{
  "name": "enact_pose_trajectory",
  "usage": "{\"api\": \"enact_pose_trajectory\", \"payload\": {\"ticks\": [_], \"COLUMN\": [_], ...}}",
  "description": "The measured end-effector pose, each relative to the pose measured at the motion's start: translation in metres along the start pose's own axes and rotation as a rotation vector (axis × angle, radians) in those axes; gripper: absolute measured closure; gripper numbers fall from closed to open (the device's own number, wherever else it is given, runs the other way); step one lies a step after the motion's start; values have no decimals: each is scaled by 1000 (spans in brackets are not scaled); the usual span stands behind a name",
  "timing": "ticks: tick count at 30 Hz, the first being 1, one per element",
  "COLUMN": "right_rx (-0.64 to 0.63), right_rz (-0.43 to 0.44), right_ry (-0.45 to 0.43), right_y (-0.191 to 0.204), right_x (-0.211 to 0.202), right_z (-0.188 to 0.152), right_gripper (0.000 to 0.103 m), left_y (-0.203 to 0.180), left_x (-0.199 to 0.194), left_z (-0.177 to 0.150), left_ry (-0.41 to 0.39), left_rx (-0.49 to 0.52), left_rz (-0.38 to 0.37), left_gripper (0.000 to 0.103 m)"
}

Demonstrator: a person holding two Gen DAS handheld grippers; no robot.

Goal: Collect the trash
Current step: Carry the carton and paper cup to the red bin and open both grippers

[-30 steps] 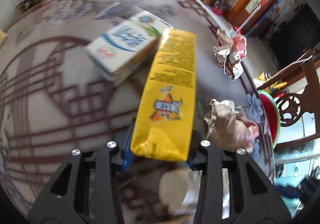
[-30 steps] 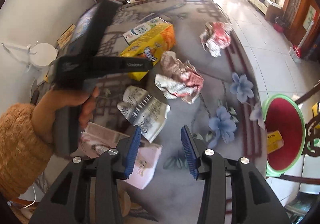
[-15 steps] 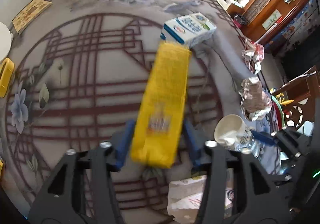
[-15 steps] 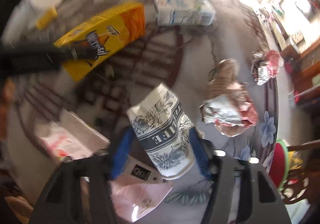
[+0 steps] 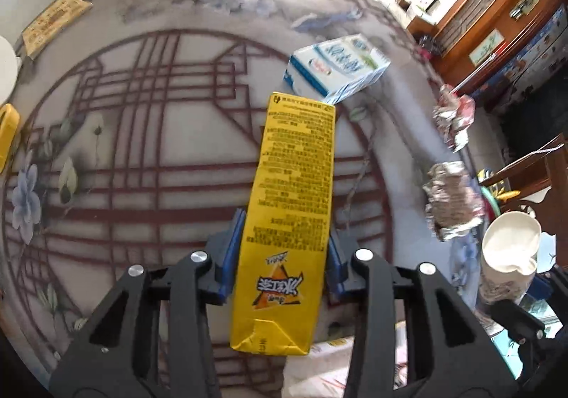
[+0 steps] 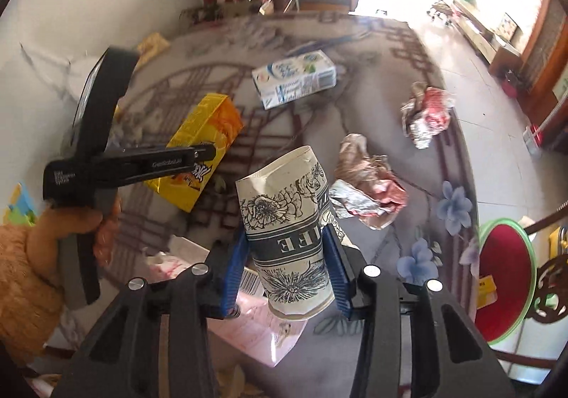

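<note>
1. The left claw [image 5: 280,268] holds a long yellow drink carton [image 5: 291,213] between its blue pads [image 5: 231,256]. Its jaws are closing, and both pads press on the sides of the carton. The carton is raised above the surface [image 5: 142,135] and points away from the camera.
2. The right claw [image 6: 287,270] holds a crumpled paper cup [image 6: 287,220] with black flower drawings. Its jaws are closing too, and the blue pads [image 6: 234,270] squeeze the lower part of the cup. The cup is tilted, with its open mouth turned away from the claw.
3. In the right wrist view, a hand [image 6: 71,224] in an orange knitted sleeve [image 6: 21,284] grips the handle of the left claw, on the left side of the picture.
4. Below the right claw, pink and white paper packaging [image 6: 255,327] lies flat on the surface.
5. A little farther, a crumpled foil wrapper [image 6: 365,185] lies near the right edge of the surface.
6. Beyond it, well apart, lies a second crumpled wrapper [image 6: 426,110] with red and silver colours.
7. A white and blue milk carton [image 6: 294,78] lies on its side farther off, just beyond the far end of the yellow drink carton in the left wrist view.
8. Off the right edge of the surface, lower down, stands a red bin with a green rim [image 6: 507,273]. Something yellow lies inside it.
</note>
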State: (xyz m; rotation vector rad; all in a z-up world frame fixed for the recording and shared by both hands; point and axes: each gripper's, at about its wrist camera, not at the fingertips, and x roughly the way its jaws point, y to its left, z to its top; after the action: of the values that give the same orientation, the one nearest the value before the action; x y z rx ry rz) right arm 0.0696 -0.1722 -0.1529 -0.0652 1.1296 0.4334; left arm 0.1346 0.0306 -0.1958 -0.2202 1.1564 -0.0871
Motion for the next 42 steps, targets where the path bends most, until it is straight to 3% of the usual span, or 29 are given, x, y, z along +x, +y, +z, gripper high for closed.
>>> {"api": "enact_pose_trajectory", "payload": {"ticks": [8,16,28,42], "right_rx": [62,85,178,243], "right_rz": [49,43,9,-5], "right_ry": [-40,-97,-147,-166], "right_y": [5,5,-17,-44], "right_x": [-23,-52,-84,-98], "right_z": [-11,-26,-58,-75], "right_gripper": [61,61,61,61], "left_y": [-14,-43,-99,-119], "left_x": [-63,-93,-105,-105], "left_z": [-24,-46,-67,-74], "left_ry": [-103,-130,-124,-114], "left_rx": [-20,21,131,159], "left_rz": [-59,-118,-209,-216], "left_gripper": [64,64,64,64]}}
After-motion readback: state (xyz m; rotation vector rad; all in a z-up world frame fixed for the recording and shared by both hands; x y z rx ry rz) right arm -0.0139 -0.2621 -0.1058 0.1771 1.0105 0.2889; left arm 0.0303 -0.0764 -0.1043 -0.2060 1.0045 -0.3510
